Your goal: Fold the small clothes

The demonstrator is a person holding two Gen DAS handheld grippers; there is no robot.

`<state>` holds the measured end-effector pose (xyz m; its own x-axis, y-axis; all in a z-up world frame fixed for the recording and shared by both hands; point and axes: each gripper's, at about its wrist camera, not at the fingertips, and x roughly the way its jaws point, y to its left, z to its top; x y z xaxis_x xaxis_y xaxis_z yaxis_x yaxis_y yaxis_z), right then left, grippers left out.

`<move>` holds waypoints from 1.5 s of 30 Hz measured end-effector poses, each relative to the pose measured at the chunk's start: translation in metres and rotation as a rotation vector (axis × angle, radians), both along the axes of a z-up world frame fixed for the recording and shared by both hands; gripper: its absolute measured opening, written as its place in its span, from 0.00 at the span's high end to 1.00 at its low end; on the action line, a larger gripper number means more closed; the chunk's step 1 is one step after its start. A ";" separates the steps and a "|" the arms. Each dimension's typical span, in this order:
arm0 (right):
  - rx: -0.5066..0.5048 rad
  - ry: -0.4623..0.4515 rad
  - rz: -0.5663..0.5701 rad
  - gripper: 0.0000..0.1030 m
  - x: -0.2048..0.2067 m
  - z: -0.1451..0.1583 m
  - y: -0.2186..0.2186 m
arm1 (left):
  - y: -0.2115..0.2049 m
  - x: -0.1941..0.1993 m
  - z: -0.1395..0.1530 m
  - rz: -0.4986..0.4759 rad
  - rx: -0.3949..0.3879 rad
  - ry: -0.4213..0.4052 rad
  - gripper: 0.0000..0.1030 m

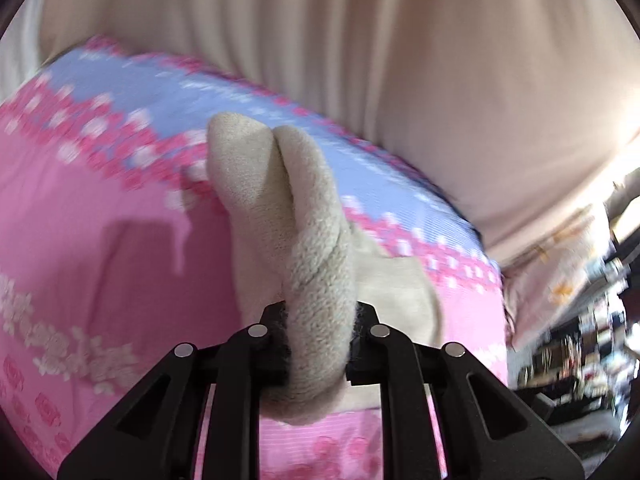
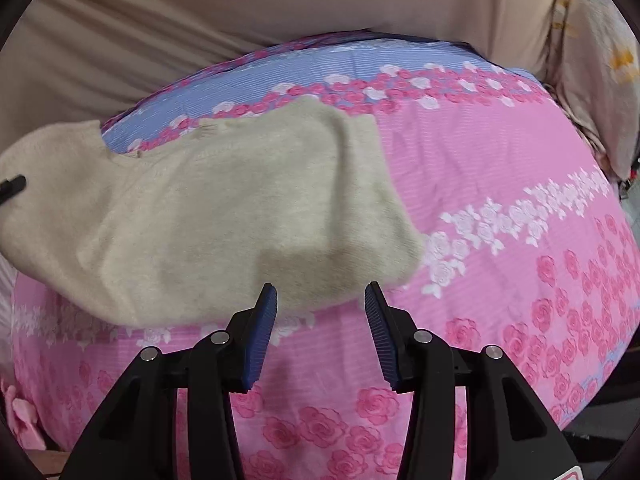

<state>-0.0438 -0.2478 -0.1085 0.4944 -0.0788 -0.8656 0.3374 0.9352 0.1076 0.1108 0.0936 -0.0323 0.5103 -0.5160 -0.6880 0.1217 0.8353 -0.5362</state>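
A small beige knitted garment (image 2: 224, 208) lies spread on the pink rose-print bedsheet (image 2: 500, 184). In the left wrist view a thick fold of that beige garment (image 1: 304, 232) stands up from between the black fingers, and my left gripper (image 1: 320, 320) is shut on it, lifted above the sheet. My right gripper (image 2: 320, 300) hovers just off the garment's near edge, its blue-padded jaws apart with nothing between them. A black finger tip (image 2: 14, 184) of the left gripper pokes in at the far left, over the garment's raised end.
A beige curtain or sheet (image 2: 280, 4) hangs behind the bed. A pale floral pillow (image 2: 600, 80) sits at the right edge. The sheet has a blue band (image 2: 360, 64) along its far side. Cluttered dark shelves (image 1: 580, 340) show beyond the bed's right side.
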 end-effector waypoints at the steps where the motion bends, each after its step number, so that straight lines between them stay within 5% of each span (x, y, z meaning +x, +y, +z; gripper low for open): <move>1: 0.006 -0.001 -0.014 0.57 -0.004 -0.001 -0.004 | -0.013 -0.002 0.008 -0.032 0.007 -0.021 0.85; 10: 0.038 -0.012 -0.177 0.57 -0.047 -0.006 -0.049 | -0.143 -0.017 0.028 -0.319 0.077 -0.105 0.85; 18: 0.080 -0.005 -0.260 0.56 -0.070 -0.003 -0.082 | -0.243 -0.047 -0.038 -0.449 0.350 -0.053 0.60; 19: 0.103 -0.022 -0.253 0.56 -0.069 0.002 -0.084 | -0.241 -0.053 -0.036 -0.447 0.366 -0.070 0.46; 21: 0.165 -0.064 -0.224 0.47 -0.059 0.016 -0.087 | -0.237 -0.064 -0.029 -0.432 0.430 -0.103 0.33; 24: 0.246 -0.097 -0.128 0.42 -0.026 0.028 -0.081 | -0.228 -0.077 -0.020 -0.441 0.535 -0.165 0.33; 28: 0.321 -0.064 -0.040 0.42 0.025 0.019 -0.062 | -0.200 -0.079 -0.013 -0.405 0.580 -0.181 0.33; 38: 0.250 0.090 0.035 0.42 0.085 -0.027 -0.023 | -0.144 -0.075 -0.017 -0.285 0.586 -0.124 0.33; 40: 0.269 0.109 0.041 0.53 0.088 -0.035 -0.020 | -0.137 -0.075 -0.019 -0.266 0.588 -0.112 0.33; 41: 0.285 0.109 0.051 0.76 0.089 -0.037 -0.019 | -0.133 -0.074 -0.020 -0.255 0.584 -0.103 0.33; 42: 0.307 0.109 0.066 0.87 0.091 -0.039 -0.017 | -0.128 -0.072 -0.022 -0.243 0.577 -0.087 0.33; 45: 0.288 0.111 0.100 0.86 0.095 -0.034 -0.010 | -0.111 -0.065 -0.028 -0.200 0.532 -0.026 0.33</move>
